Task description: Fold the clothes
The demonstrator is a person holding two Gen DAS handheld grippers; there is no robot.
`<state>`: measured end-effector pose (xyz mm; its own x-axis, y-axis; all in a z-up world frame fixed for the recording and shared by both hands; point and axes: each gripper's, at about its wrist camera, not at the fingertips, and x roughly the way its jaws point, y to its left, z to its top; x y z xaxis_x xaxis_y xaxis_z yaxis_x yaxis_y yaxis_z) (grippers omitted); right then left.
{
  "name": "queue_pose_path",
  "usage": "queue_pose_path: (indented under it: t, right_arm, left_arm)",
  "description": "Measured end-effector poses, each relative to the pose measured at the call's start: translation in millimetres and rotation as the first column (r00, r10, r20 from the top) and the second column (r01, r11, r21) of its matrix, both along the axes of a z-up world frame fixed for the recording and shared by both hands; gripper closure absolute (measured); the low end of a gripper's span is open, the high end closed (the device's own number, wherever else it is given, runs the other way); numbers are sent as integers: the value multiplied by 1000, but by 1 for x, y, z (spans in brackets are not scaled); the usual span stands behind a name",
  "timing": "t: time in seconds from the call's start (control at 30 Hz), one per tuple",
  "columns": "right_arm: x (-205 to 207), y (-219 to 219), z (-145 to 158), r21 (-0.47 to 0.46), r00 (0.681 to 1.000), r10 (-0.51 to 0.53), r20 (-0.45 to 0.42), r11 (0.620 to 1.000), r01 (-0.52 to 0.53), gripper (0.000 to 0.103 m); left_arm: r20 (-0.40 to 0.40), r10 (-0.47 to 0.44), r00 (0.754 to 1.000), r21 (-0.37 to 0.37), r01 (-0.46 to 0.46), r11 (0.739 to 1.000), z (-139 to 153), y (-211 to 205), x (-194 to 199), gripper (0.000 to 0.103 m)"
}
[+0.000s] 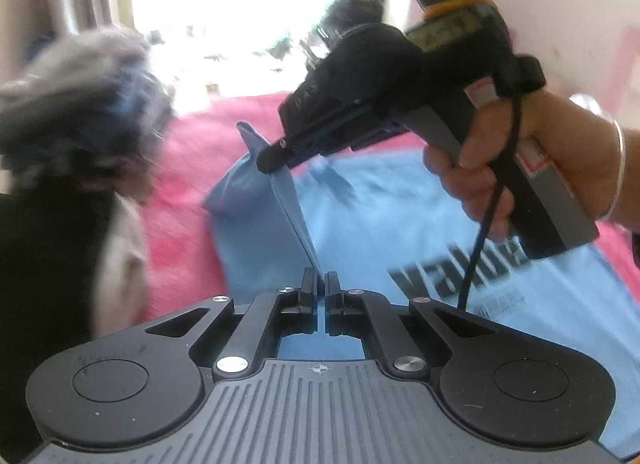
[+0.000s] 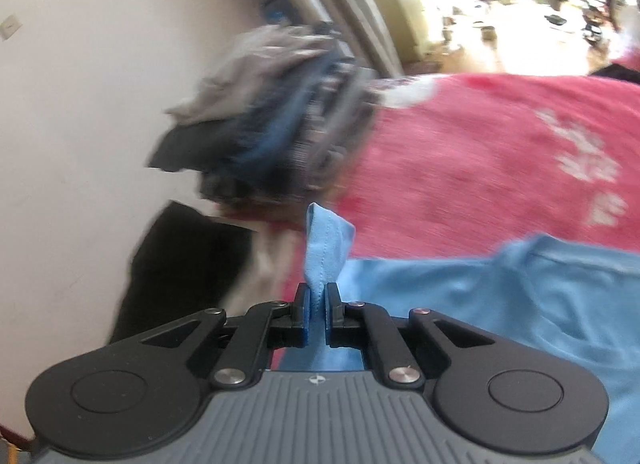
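A light blue T-shirt with dark lettering lies on a red blanket. My left gripper is shut on a raised fold of the shirt's edge. The right gripper, held in a hand, shows ahead in the left wrist view, shut on the same stretched edge further along. In the right wrist view my right gripper is shut on a pinch of the blue T-shirt, whose body spreads to the right. Both views are motion-blurred.
A pile of grey, blue and dark clothes sits at the left on the blanket; it also shows in the right wrist view. A black garment hangs by the pale wall. The red blanket extends right.
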<state>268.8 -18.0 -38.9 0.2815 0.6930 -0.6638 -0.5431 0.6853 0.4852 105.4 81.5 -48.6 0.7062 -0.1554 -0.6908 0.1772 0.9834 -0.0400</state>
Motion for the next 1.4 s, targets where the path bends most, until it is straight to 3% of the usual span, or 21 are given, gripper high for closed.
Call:
queue_pose_path:
  t: [0.07,0.1,0.17,0.3,0.43,0.67,0.97,1.1,1.17,1.4]
  right_arm:
    - [4,-13,-23,-18,999,-39,-23,999,38,89]
    - [8,-20,-36,-33,997,-63,-50,998,61,85]
    - [17,-36,-63,-43,982,-129,-137,991,124,71]
    - [21,-69,-80,21,949,-208,-238,975,219,72]
    - [17,-77,-69,0,956,-189,-223,981,194,65]
    - [2,-60,-55,-63,981,-117,-156,992,108,65]
    - [-8,-45,-64,-133,986,-86,-140,989,67,65]
    - [-6,-48,-64,-135,984,-91,-150,988,71,67]
    - [-5,-50,-63,-126,981,-102,-167,989,81,67]
    - [-14,-54,-53,-138,983,-90,-162,988,67,66]
  left_arm:
    - [-75,-37,996,-14,36,999,-16,-8,2,96]
    - [-106,-48,993,-16,46,999,-23,-10,-1,89]
    - [-133,-62,989,-12,61,998,-30,-14,-12,82]
    - [-127,-82,988,22,86,996,-33,-10,-40,82]
    - [-64,-16,998,125,24,992,-33,2,-39,81]
    - [-30,17,999,296,-7,955,-42,7,-7,78]
    - [-76,89,993,322,-60,945,-58,26,-3,77]
    - [-61,85,994,339,-60,939,-60,34,-16,77]
    - [-67,83,994,321,-57,945,-57,38,-19,77]
    - [-93,83,992,138,-69,988,-40,67,-32,75]
